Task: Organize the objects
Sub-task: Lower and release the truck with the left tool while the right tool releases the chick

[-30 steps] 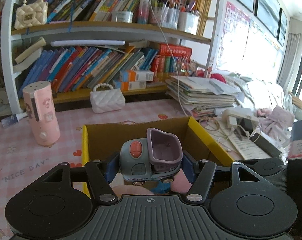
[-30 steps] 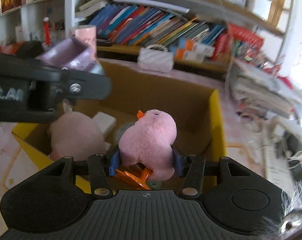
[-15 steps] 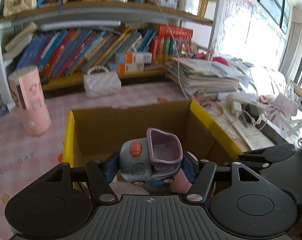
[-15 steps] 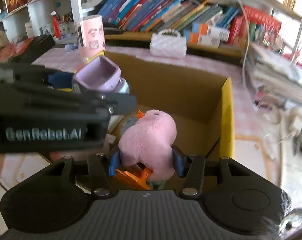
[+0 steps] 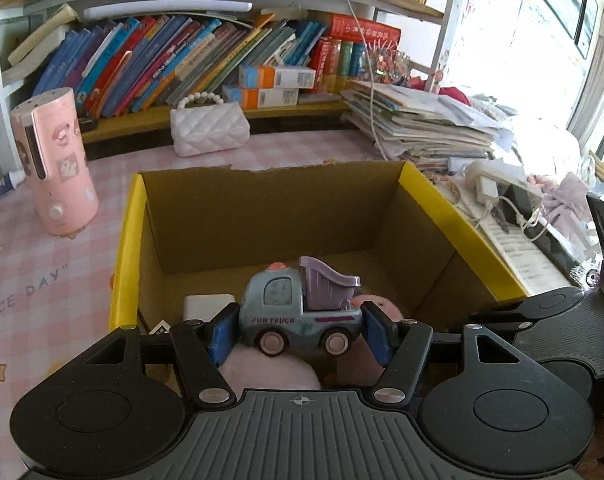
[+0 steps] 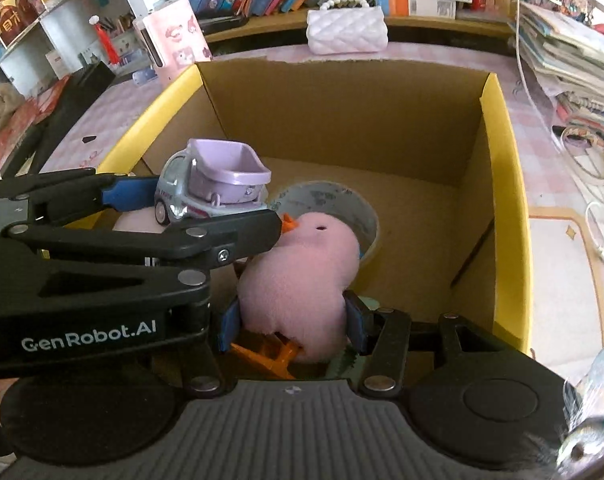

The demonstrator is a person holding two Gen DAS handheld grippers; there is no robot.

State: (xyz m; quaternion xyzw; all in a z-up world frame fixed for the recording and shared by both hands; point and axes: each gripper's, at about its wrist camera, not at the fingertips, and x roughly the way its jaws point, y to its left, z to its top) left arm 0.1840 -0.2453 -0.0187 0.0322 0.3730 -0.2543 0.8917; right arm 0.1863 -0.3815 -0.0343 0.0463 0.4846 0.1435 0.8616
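An open cardboard box with yellow rims (image 5: pixel 457 216) (image 6: pixel 501 184) sits on the pink checked table. My left gripper (image 5: pixel 300 330) (image 6: pixel 198 208) is inside it with its jaws spread wide. The grey-and-purple toy dump truck (image 5: pixel 302 312) (image 6: pixel 214 188) stands loose between them, resting on a pink plush (image 5: pixel 262 372). My right gripper (image 6: pixel 292 320) is shut on a pink plush duck (image 6: pixel 302 276) with orange feet, held low inside the box. A tape roll (image 6: pixel 333 204) and a white block (image 5: pixel 208 306) lie on the box floor.
A pink cylinder humidifier (image 5: pixel 54 164) (image 6: pixel 174 36) stands left of the box. A white quilted purse (image 5: pixel 208 128) (image 6: pixel 345 28) lies behind it under the bookshelf. A paper stack (image 5: pixel 421 128) and cables lie to the right.
Both grippers have dropped into the box. My left jaws have spread and the truck has turned side-on and now rests on the pink plush. My right gripper still holds the duck.
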